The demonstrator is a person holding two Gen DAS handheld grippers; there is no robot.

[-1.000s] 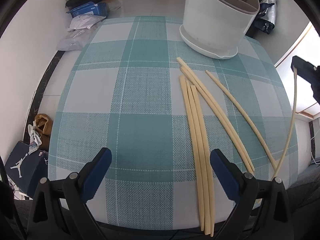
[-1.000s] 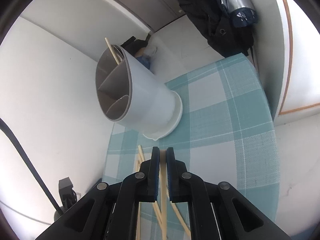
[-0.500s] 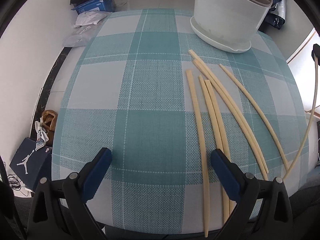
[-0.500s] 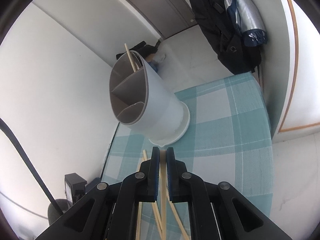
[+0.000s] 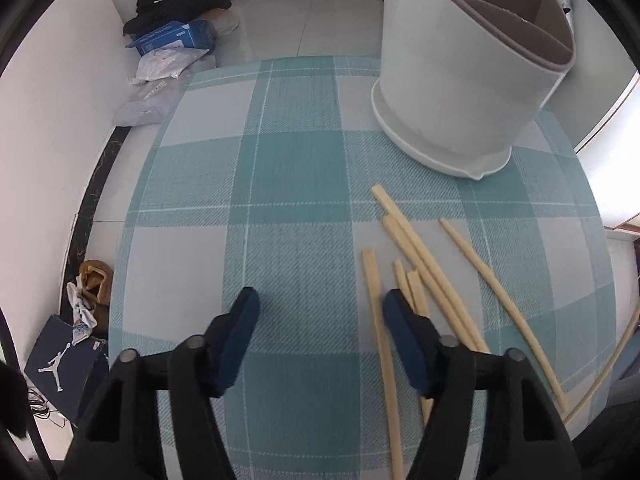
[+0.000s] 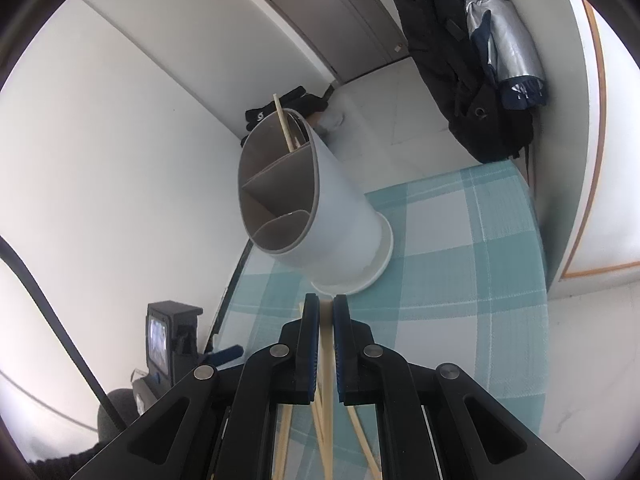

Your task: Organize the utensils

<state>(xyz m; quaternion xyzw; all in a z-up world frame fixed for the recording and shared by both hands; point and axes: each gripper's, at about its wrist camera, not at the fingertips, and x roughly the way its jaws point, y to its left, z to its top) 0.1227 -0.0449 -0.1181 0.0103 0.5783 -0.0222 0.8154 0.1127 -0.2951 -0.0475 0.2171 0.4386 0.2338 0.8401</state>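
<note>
Several pale chopsticks [image 5: 428, 280] lie loose on the teal checked tablecloth [image 5: 288, 184], in front of the white divided holder [image 5: 452, 88]. My left gripper [image 5: 322, 308] points steeply down at the cloth and its jaws are closing. One chopstick [image 5: 378, 312] lies between them, close to the right finger, and the pads are not pressing on it. My right gripper [image 6: 327, 304] is shut on a chopstick [image 6: 327, 356] that runs back between its pads, and it is aimed at the holder [image 6: 340, 216]. One chopstick [image 6: 282, 120] stands in the holder's far compartment.
The table's left edge drops to a floor with a shoe box [image 5: 60, 356], plastic bags [image 5: 160, 72] and dark clothes [image 5: 180, 0]. A dark jacket [image 6: 460, 60] and a folded silver umbrella [image 6: 504, 36] hang beyond the table's far right corner.
The left gripper moved forward over the cloth toward the holder, and its jaws narrowed from wide apart around one chopstick. The right gripper rolled a little, still shut on its chopstick.
</note>
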